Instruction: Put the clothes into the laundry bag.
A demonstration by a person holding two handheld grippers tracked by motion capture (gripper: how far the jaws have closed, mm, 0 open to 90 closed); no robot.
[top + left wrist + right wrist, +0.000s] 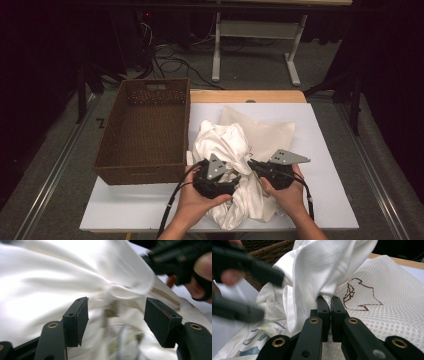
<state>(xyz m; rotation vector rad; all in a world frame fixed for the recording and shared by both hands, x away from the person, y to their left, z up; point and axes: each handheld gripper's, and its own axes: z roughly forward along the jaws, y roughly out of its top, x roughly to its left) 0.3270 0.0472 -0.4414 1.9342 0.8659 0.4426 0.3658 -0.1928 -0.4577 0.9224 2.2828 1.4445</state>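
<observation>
On the white table (320, 200), right tool (331, 298) pinches mesh bag (392, 315); left tool (116, 315) gapes; grey floor.

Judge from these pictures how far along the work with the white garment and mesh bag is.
Done: part of the white garment sits bunched at the mouth of the mesh bag. In hand: the right gripper pinches the mesh; the left gripper stands open at the cloth. Left: garment still hangs out; the wicker basket is empty.
</observation>
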